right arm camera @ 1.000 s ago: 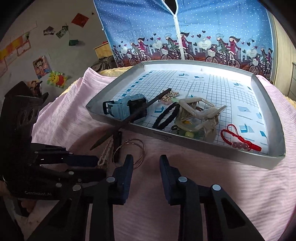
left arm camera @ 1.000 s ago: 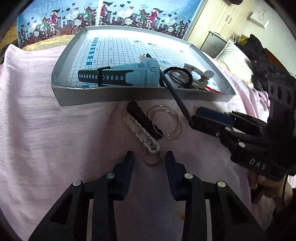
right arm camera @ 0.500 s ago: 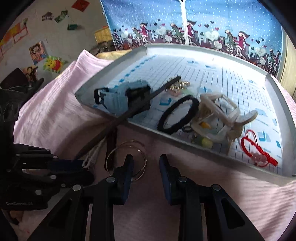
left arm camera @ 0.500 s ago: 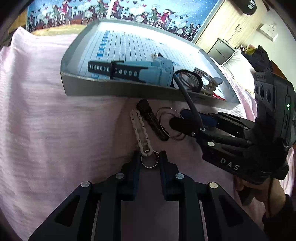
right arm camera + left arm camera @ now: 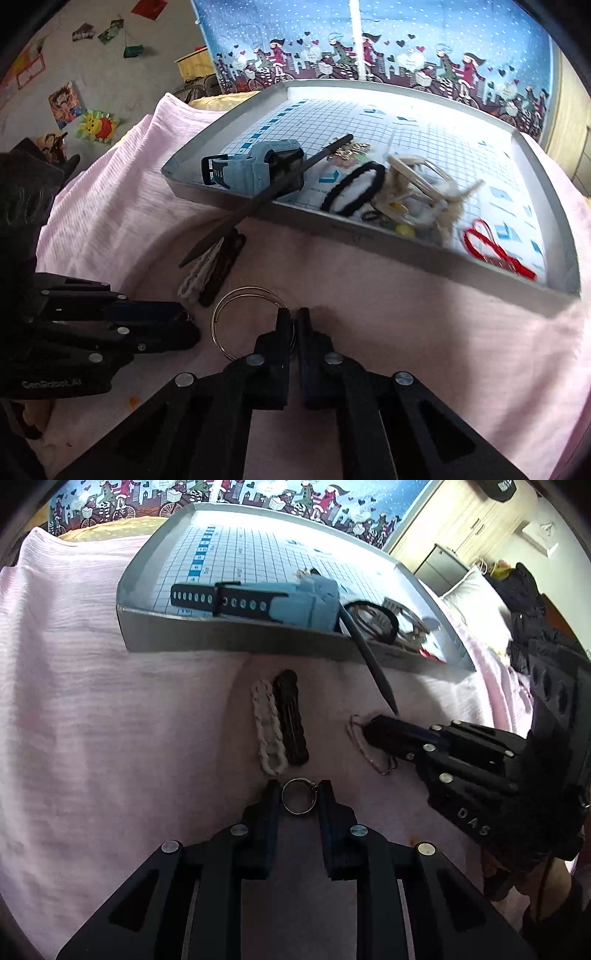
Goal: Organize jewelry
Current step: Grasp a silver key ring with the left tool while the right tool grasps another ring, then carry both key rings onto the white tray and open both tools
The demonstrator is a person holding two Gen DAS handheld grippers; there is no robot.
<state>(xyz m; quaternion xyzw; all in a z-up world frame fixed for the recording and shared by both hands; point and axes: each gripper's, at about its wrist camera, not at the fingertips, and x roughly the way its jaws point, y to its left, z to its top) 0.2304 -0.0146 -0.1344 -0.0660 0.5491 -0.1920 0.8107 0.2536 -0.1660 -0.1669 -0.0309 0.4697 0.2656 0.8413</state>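
In the left wrist view, the left gripper (image 5: 298,794) pinches a small metal ring (image 5: 297,800) between its two fingers, just above the pink cloth (image 5: 92,720). Right in front of the ring lie a white chain strap (image 5: 266,726) and a black strap (image 5: 291,717), side by side and touching. To the right, the right gripper (image 5: 369,731) is closed on thin wire hoops (image 5: 364,747) that rest on the cloth. Behind them stands the grey tray (image 5: 221,640) with a blue watch (image 5: 291,602) inside. A dark stick (image 5: 369,661) leans over the tray's front wall, with its tip on the cloth.

In the right wrist view, the right gripper (image 5: 294,321) has its fingers pressed nearly together on the rim of the wire hoops (image 5: 229,314). The left gripper (image 5: 186,325) is at the left, its tips beside the white chain strap (image 5: 201,275). The tray (image 5: 406,247) holds the watch (image 5: 255,171), a black hair tie (image 5: 352,188), a cream hair claw (image 5: 421,192) and a red cord bracelet (image 5: 495,249).
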